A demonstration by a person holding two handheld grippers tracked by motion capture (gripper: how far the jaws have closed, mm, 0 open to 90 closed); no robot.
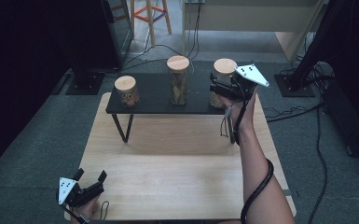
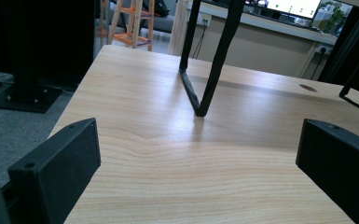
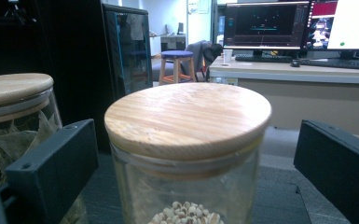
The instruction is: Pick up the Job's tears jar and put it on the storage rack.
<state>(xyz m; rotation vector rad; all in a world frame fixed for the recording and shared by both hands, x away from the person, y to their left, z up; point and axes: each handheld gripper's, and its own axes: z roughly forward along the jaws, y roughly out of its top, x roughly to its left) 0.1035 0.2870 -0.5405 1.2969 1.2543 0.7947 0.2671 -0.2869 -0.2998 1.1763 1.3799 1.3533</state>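
Right tongs [image 1: 216,85] stand released around a bean jar on the raised shelf

At the near left corner of the pale wooden tabletop [image 1: 168,186], the left tongs [image 1: 91,176] rest with jaws spread wide and nothing between them; on the low black shelf with hairpin legs [image 1: 154,99] a short glass jar with a round wooden lid [image 1: 126,91] stands at the left end, a taller glass jar of dried leaves with a wooden lid [image 1: 178,80] in the middle, and at the right end the glass jar of pale beans with a round wooden lid [image 3: 186,154] sits between the right tongs' open jaws, clear of both pads in the right gripper view
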